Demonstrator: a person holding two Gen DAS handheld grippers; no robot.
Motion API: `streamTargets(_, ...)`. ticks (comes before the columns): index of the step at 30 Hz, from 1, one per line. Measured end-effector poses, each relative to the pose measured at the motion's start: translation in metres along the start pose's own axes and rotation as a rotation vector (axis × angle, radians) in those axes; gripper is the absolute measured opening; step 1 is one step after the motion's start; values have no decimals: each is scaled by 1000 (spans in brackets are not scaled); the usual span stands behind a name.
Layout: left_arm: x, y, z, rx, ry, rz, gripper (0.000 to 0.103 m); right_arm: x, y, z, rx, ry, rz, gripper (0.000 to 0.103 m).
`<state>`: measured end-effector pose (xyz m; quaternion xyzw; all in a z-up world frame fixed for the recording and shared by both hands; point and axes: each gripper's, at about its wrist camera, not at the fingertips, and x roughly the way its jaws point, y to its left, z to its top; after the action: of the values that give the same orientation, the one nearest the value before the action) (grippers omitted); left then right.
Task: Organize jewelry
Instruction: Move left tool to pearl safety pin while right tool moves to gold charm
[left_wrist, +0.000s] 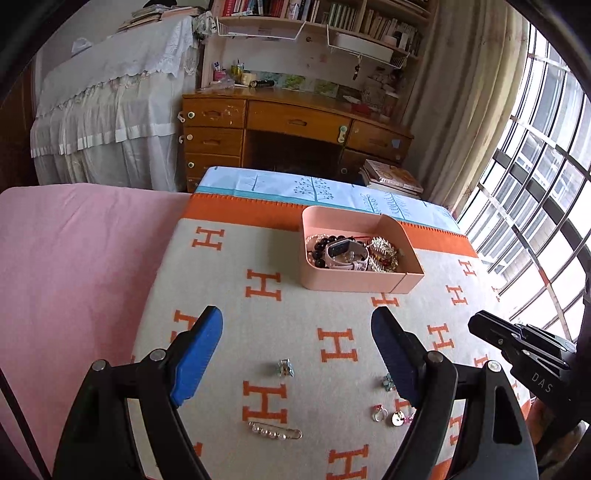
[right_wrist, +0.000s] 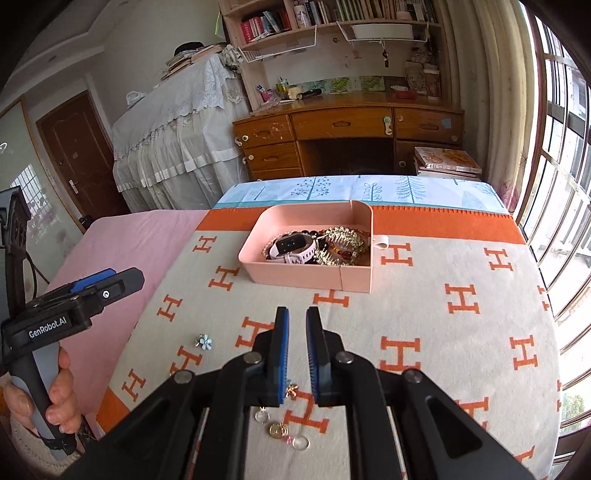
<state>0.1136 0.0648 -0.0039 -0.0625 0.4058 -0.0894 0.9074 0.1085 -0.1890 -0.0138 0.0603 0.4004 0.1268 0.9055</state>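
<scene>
So I've got a pink box (left_wrist: 354, 280) sitting on the orange-H blanket, already holding a white-strapped watch (left_wrist: 347, 254), dark beads and gold pieces. Loose stuff closer to me: a pearl pin (left_wrist: 275, 432), a little blue flower clip (left_wrist: 285, 367), a ring (left_wrist: 378, 412) and a gold disc charm (left_wrist: 397, 419).

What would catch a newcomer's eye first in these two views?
The pink tray on the far part of the orange-H blanket, heaped with a white-strapped watch, dark beads and gold pieces. Nearer the grippers, small items lie loose on the blanket: a pearl pin, a blue flower piece and round charms. The left gripper stands open and empty; the right gripper is nearly shut.
</scene>
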Motion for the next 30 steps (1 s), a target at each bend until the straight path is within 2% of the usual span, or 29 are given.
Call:
streamTargets(9,19,-7,-39,58,77,18,81,15,5,-41,-92,66,32,9)
streamTargets(13,24,1,-54,38,114,35,81,20,6,-58,-118,88,46,9)
streamTargets(17,30,18,-74,-35,193,38,81,29,9,-75,-171,122,82,9)
streamTargets(21,34,34,-93,-136,288,-3,81,35,16,-91,-247,153,114,9)
streamTargets(27,44,54,-109,-270,353,-19,81,45,22,-105,-306,193,145,9)
streamTargets(28,46,56,-110,-288,358,-27,80,46,22,-105,-304,198,147,9)
streamTargets(30,51,58,-111,-320,373,-47,71,49,20,-107,-298,204,149,10)
